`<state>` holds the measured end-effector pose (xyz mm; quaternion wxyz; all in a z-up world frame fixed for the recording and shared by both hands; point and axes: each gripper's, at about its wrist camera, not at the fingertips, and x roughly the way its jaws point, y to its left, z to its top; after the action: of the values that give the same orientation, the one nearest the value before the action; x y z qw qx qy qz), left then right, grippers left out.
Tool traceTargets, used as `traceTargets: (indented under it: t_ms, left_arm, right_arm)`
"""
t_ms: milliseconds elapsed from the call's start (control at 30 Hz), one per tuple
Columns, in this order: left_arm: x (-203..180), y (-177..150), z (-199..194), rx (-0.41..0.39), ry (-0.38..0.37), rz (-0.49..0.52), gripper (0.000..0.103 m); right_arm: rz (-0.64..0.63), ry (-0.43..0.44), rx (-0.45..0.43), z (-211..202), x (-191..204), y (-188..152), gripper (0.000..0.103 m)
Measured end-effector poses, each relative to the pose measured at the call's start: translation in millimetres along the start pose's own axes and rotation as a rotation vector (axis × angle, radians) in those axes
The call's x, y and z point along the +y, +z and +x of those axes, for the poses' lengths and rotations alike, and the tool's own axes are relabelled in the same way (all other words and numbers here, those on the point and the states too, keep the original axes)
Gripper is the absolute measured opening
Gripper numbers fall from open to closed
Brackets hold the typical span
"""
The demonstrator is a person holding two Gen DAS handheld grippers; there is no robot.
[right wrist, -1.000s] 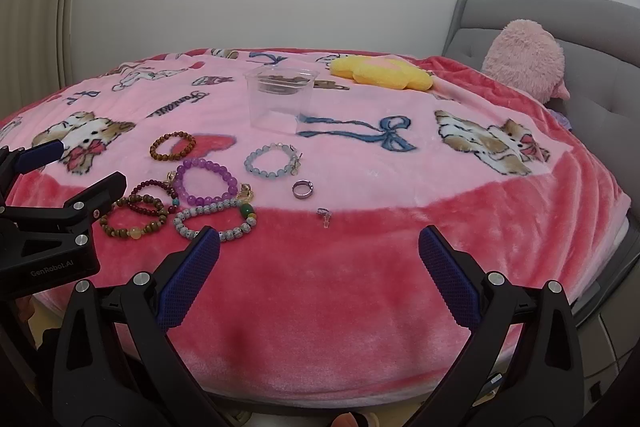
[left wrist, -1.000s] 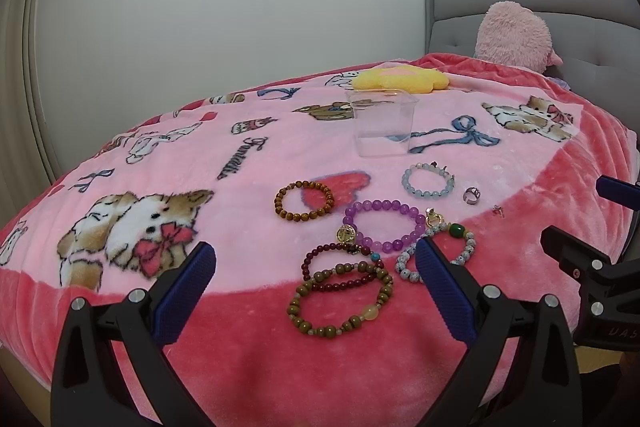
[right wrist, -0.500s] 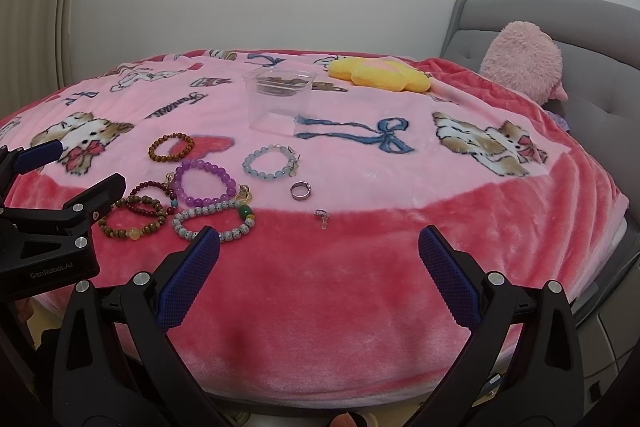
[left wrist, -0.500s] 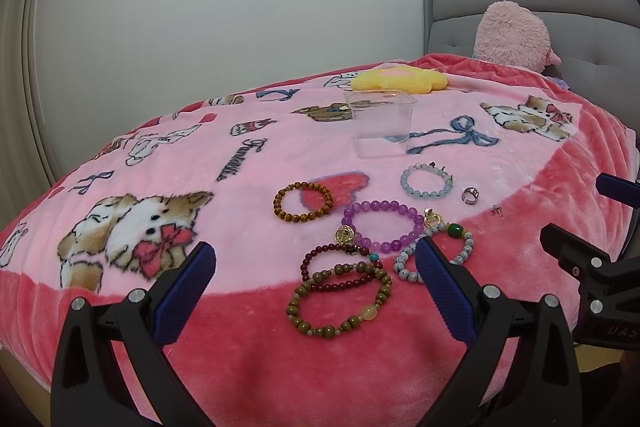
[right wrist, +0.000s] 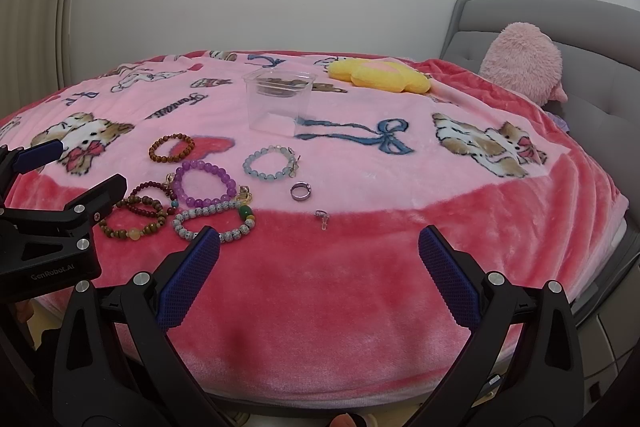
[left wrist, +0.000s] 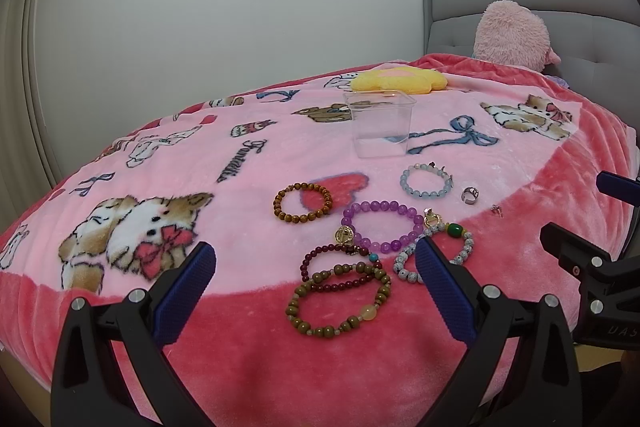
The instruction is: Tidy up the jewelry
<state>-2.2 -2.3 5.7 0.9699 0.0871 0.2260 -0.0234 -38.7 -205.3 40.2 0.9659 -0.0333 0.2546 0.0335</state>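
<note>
Fingers (left wrist: 188, 291) of both my grippers are spread and empty, bracelets (left wrist: 340, 299) mid-frame, clear tub (left wrist: 380, 127) beyond, nothing between.

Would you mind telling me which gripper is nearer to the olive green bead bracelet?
Left. The left gripper has the olive green bead bracelet lying between its open fingers. The right gripper is off to the bracelet's right, over bare blanket.

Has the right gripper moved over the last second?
Yes, slightly. In the right wrist view the clear container and silver ring have slid left in frame, so the right gripper has turned or shifted a little to the right.
</note>
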Motion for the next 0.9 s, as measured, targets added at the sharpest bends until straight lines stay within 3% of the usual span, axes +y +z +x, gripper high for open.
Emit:
traceTargets:
  t_ms: [500, 667, 733, 900]
  left_arm:
    - [0.1, -0.8, -1.4, 0.006, -0.009, -0.012, 0.098]
    - [7.3, -0.3, 6.1, 0.020, -0.089, -0.037, 0.098]
    - [11.9, 2.0, 9.9, 0.000, -0.136, -0.040, 0.098]
    - [25.8, 11.9, 25.1, -0.076, -0.133, -0.030, 0.098]
  right_arm:
    - [0.001, 0.000, 0.000, -2.2, -1.2, 2.5, 0.096]
    - [0.023, 0.017, -0.019, -5.4, -7.7, 8.7, 0.096]
    - [0.028, 0.016, -0.051, -5.5, -9.1, 11.3, 0.096]
    - [-0.036, -0.010, -0.087, 9.3, -13.5, 18.2, 0.095]
